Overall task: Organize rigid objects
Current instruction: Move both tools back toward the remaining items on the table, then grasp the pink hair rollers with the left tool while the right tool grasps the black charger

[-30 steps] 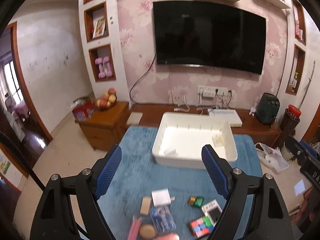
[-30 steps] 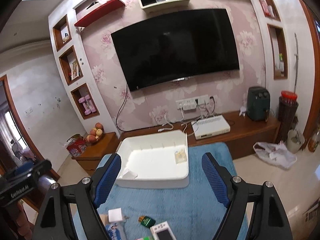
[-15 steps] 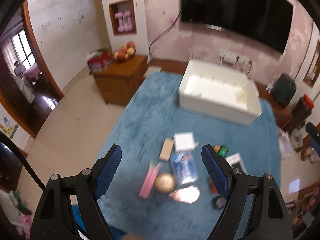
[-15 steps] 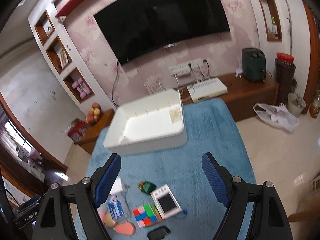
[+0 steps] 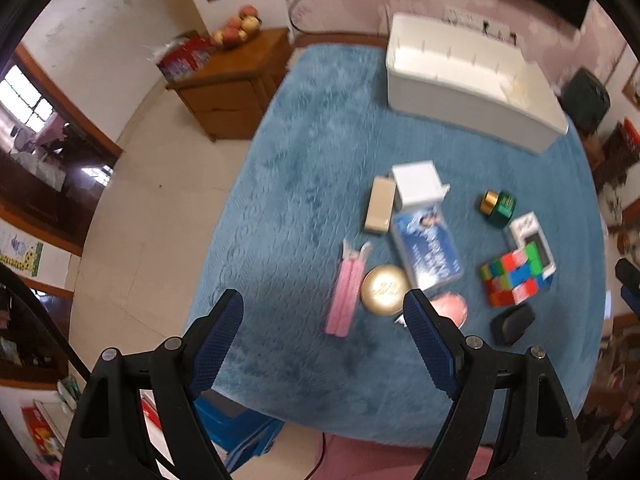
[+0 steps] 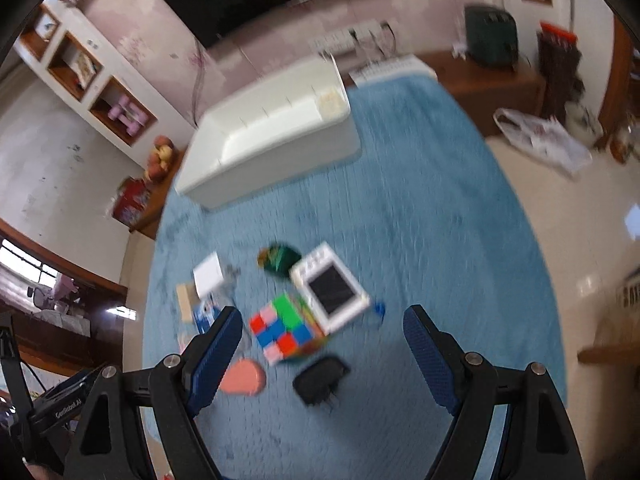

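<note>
Both grippers, left point(image 5: 323, 344) and right point(image 6: 323, 360), hang spread wide with nothing in them above the blue rug point(image 5: 304, 168), where the colour cube point(image 6: 286, 328), gold tin point(image 5: 385, 289) and pink sticks point(image 5: 347, 290) sit loose, white bin point(image 5: 472, 92) on the far side.

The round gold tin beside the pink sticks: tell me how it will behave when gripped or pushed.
The round gold tin lies flat on its wide face on the plush blue rug, so it probably won't roll unless tipped on edge. It looks low and smooth-lidded, so fingers may slip off its curved rim. The pink sticks sit right alongside and would likely shift if it is pushed left.
</note>
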Motion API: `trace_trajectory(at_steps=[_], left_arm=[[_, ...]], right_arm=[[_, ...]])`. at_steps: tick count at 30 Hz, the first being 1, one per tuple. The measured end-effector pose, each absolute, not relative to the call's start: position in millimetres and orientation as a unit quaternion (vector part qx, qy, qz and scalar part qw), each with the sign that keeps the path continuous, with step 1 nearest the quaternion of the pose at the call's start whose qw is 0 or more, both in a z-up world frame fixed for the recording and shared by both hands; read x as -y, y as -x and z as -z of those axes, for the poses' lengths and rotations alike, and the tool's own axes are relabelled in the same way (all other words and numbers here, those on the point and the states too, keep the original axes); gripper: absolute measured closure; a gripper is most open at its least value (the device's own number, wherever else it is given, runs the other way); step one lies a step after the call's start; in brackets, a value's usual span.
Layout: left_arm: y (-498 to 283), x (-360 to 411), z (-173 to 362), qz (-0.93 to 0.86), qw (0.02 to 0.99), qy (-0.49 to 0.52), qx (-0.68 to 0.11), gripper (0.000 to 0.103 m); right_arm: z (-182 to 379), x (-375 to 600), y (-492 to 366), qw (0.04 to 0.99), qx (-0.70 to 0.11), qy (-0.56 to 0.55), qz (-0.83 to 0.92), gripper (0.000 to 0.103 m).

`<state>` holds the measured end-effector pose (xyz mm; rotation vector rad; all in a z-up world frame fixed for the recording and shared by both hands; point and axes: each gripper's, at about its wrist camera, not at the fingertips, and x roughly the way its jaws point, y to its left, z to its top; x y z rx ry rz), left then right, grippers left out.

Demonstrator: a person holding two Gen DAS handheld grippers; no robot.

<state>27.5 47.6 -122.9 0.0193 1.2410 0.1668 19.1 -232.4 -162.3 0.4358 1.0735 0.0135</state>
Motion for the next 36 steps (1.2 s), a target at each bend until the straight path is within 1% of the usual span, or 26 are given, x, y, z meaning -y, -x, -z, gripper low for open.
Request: trace_trajectory(at_steps=[9,21,29,36], left_arm=[[-45,-64,151,-0.013,0.782,-0.055,-0.620,0.018],[-67,-70,193,0.074,0.729,-0.104,-0.673,0.018],[-85,-69,227,0.109,0.684,-0.133,-0.709,0.018],[-96,-64,255,0.120,0.654,-0.139,-0.734,0.019]], right_arm=[[195,199,4,0.791,-0.561,-0.239,0.043,0.020],[233,176,16,0.746,-0.571,-0.322,0.119,0.020],[260,170,16,0.717,-0.577,-0.355,0.164,0.020],[277,168,14,0.698,-0.579,-0.378,0.185,0.020]])
